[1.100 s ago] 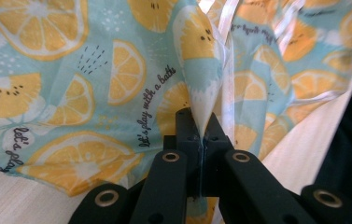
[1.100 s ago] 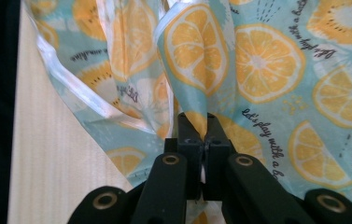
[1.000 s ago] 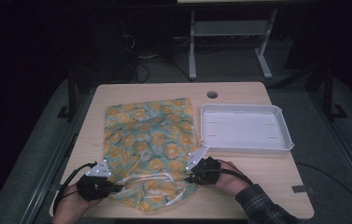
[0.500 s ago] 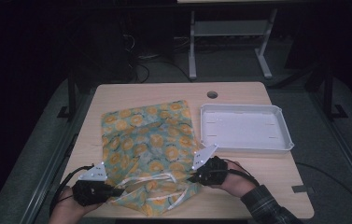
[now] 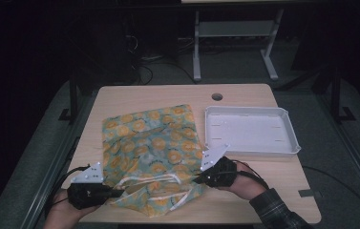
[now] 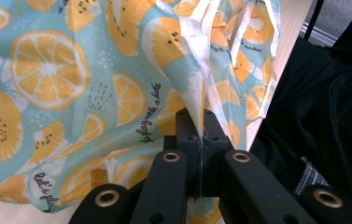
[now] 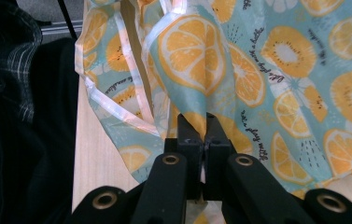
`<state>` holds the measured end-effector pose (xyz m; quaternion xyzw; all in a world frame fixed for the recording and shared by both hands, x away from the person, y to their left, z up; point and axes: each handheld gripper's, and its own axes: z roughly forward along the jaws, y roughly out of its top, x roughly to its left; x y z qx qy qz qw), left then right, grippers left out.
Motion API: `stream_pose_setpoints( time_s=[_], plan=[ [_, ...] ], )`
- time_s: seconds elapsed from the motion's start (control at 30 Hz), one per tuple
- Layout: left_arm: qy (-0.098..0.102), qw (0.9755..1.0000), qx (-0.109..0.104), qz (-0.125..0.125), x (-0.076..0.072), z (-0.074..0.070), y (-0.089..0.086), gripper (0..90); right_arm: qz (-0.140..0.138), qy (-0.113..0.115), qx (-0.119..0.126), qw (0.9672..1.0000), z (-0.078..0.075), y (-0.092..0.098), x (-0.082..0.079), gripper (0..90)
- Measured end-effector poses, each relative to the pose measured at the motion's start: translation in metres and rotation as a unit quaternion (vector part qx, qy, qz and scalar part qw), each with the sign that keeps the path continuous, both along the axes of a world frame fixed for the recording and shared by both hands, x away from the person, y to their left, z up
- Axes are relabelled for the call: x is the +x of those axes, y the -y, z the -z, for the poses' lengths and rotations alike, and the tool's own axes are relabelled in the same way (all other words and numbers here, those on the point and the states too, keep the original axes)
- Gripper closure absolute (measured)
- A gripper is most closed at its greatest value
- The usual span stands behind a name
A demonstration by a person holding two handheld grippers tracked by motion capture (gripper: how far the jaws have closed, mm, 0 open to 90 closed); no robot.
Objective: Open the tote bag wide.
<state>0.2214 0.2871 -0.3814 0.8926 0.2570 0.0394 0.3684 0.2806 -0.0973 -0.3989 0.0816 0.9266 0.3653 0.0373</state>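
Left gripper [image 5: 115, 193] sits at the near left edge of the table [image 5: 134, 95], jaws pinched together on the near left corner of the fruit-print cloth bag [image 5: 151, 148]; in the left gripper view the left gripper [image 6: 201, 114] has a bunched fold of the cloth rising straight out from between its closed tips, rest of the print spreading to the left of the jaws. Cloth lies mid-table, far part flat on the wood, near edge gathered and lifted a bit between the two tools, white trim straps [image 5: 158, 180] showing along that near edge. Right gripper [image 5: 197, 180] grips the near right corner, jaws closed tight on fabric; in the right gripper view the right gripper [image 7: 203, 116] has an orange-slice fold standing up from its tips, cloth spreading to the right. White tray [image 5: 290, 143] sits on the table just right of the cloth, near the right gripper, apart from the cloth. Plaid sleeve [image 5: 275, 212] at bottom right.
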Motion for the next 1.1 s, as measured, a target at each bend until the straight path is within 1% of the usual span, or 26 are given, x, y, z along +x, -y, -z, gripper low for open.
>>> stream_pose_setpoints(
  time_s=[0.07,0.13,0.17,0.2,0.23,0.37,0.4,0.47,0.5,0.53,0.57,0.6,0.63,0.67,0.7,0.83,0.87,0.9,0.97,1.07,1.1],
  plan=[
    [0.001,1.0000,-0.003,-0.003,0.002,-0.003,-0.001,89.0,-0.001,0.007,0.005,1.0000,-0.003,0.000,0.002,88.1],
    [0.006,1.0000,-0.002,-0.003,0.006,-0.007,-0.002,89.0,0.001,0.011,0.009,0.9999,-0.006,-0.001,0.003,88.1],
    [0.007,1.0000,-0.002,-0.004,0.007,-0.009,-0.003,89.0,0.002,0.008,0.009,0.9999,-0.007,-0.001,0.004,88.1],
    [0.009,0.9999,-0.005,-0.005,0.009,-0.011,-0.003,89.0,0.000,0.013,0.009,0.9999,-0.008,-0.002,0.006,88.1],
    [0.010,0.9999,-0.007,-0.006,0.011,-0.012,-0.004,89.0,0.001,0.012,0.011,0.9999,-0.009,-0.002,0.007,88.1],
    [0.008,0.9998,-0.016,-0.009,0.016,-0.018,-0.005,89.0,0.007,0.013,0.013,0.9998,-0.012,-0.001,0.012,88.1],
    [0.009,0.9998,-0.017,-0.008,0.018,-0.019,-0.005,89.0,0.005,0.017,0.015,0.9997,-0.014,-0.001,0.015,88.1],
    [0.008,0.9998,-0.018,-0.011,0.021,-0.022,-0.005,89.0,0.011,0.014,0.021,0.9996,-0.016,-0.002,0.018,88.1],
    [0.008,0.9997,-0.019,-0.012,0.023,-0.023,-0.005,89.0,0.008,0.019,0.018,0.9996,-0.018,-0.001,0.020,88.1],
    [0.011,0.9997,-0.019,-0.011,0.025,-0.025,-0.005,88.9,0.013,0.016,0.022,0.9996,-0.018,-0.001,0.021,88.1],
    [0.010,0.9997,-0.021,-0.012,0.027,-0.027,-0.005,88.9,0.011,0.022,0.022,0.9995,-0.020,0.000,0.024,88.1],
    [0.010,0.9997,-0.020,-0.013,0.029,-0.029,-0.005,88.9,0.016,0.017,0.025,0.9994,-0.022,0.000,0.024,88.1],
    [0.010,0.9995,-0.025,-0.014,0.030,-0.030,-0.005,88.9,0.015,0.022,0.027,0.9993,-0.023,0.001,0.027,88.1],
    [0.012,0.9995,-0.025,-0.014,0.032,-0.032,-0.005,88.9,0.019,0.021,0.028,0.9992,-0.024,0.001,0.028,88.1],
    [0.012,0.9995,-0.025,-0.016,0.034,-0.034,-0.005,88.9,0.026,0.013,0.034,0.9990,-0.026,0.001,0.029,88.1],
    [0.018,0.9995,-0.021,-0.015,0.041,-0.041,-0.006,88.9,0.031,0.020,0.039,0.9986,-0.033,0.001,0.037,88.1],
    [0.020,0.9994,-0.023,-0.017,0.043,-0.043,-0.007,88.8,0.024,0.030,0.040,0.9984,-0.033,0.001,0.040,88.1],
    [0.021,0.9993,-0.024,-0.018,0.044,-0.044,-0.007,88.9,0.034,0.021,0.042,0.9983,-0.036,0.000,0.041,88.1],
    [0.023,0.9993,-0.024,-0.020,0.048,-0.047,-0.009,88.8,0.033,0.031,0.042,0.9981,-0.040,-0.001,0.045,88.1],
    [0.026,0.9989,-0.026,-0.028,0.054,-0.050,-0.010,88.9,0.043,0.029,0.043,0.9977,-0.045,-0.004,0.049,88.1],
    [0.028,0.9989,-0.025,-0.029,0.056,-0.051,-0.010,88.9,0.043,0.033,0.041,0.9977,-0.046,-0.005,0.051,88.1]
  ],
)
